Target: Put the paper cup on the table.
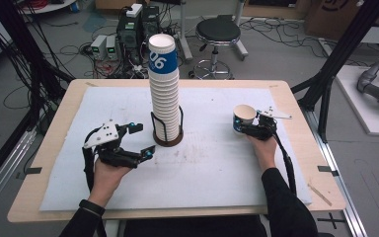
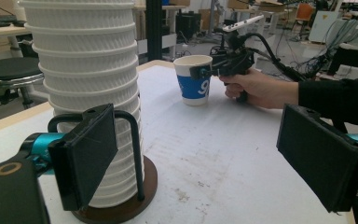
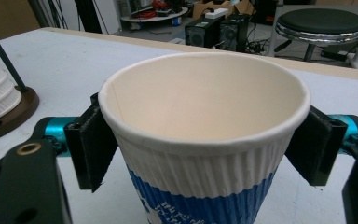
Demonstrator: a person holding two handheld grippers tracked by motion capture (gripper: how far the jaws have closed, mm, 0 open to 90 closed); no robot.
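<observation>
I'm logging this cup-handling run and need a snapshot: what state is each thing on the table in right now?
single paper cup: upright on the white mat, empty, between the right gripper's jaws.
stack of paper cups: tall, nested upside down, standing in the holder.
cup holder: upright on the mat, loaded.
right gripper: jaws around the single cup, pads at its sides.
left gripper: open, empty, beside the holder.
white mat: flat, lightly stained.

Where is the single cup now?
In the high view the cup stands upright on the white mat, right of the cup stack, between the jaws of the right claw.
</observation>
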